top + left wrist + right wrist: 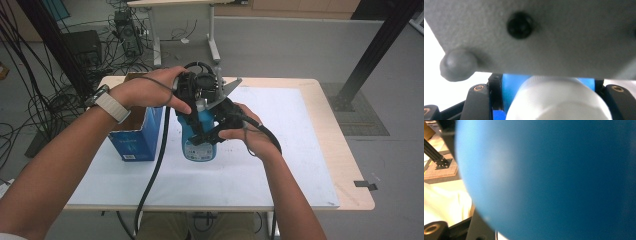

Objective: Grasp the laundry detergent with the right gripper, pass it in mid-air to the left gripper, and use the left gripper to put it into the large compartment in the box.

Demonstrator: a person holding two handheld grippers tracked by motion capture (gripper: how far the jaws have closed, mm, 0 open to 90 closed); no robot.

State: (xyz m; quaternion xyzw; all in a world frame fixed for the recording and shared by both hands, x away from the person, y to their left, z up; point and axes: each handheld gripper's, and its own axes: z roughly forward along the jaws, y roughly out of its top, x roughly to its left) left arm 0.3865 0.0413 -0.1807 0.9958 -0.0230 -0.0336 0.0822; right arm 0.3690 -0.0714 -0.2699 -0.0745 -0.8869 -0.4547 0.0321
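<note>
A blue bottle point(200, 146) stands upright near the middle of the white mat, its label low on the front. My left gripper point(198, 102) comes down from above and is shut on the bottle's white cap point(559, 100), which sits between its black jaws with the blue shoulder point(511, 85) just behind. My right gripper point(209, 131) reaches in from the right and is shut on the bottle's body point(549, 180), which presses close against its camera. The right gripper's grey three-cornered plate point(549, 37) hangs right over the cap.
An open blue cardboard box point(136, 134) stands just left of the bottle. The left gripper's cable point(152, 172) trails down over the table's front edge. A white mat point(285, 160) covers the wooden table. Cables and a desk frame lie on the floor beyond.
</note>
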